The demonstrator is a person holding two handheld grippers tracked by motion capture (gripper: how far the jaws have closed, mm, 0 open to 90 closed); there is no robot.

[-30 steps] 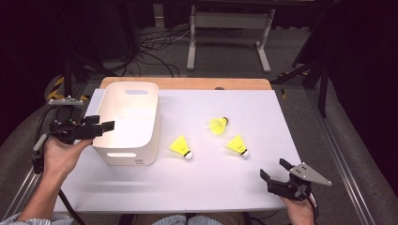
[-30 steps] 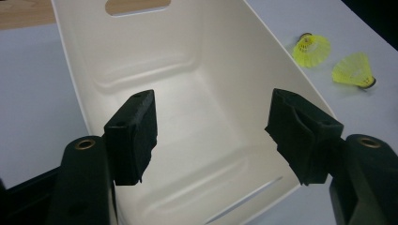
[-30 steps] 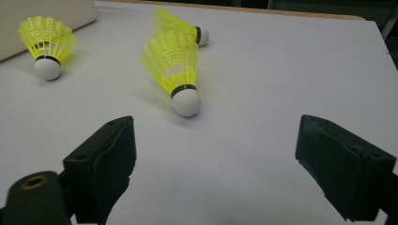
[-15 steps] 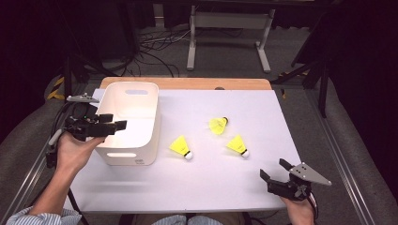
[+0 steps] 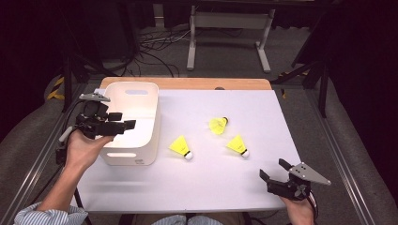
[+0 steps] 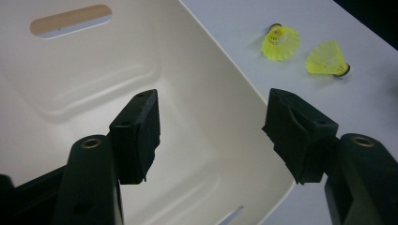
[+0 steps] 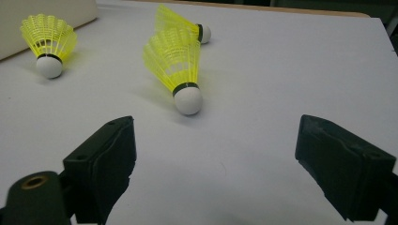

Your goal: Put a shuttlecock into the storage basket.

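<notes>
- Shuttlecocks: three yellow ones lie on the white table (image 5: 220, 183), all to the right of the white bin (image 5: 141, 140).
- The nearest shuttlecock (image 5: 180, 147) lies just beside the bin's right wall (cork end toward the person).
- The middle shuttlecock (image 5: 218, 124) and the right shuttlecock (image 5: 237, 146) lie farther from the bin, near each other.
- The left gripper (image 5: 123, 125) hovers over the bin's open top, jaws spread with nothing between them.
- The right gripper (image 5: 272, 169) sits well right of the bin near the table's front edge, jaws wide apart and empty, pointing at the right shuttlecock.
</notes>
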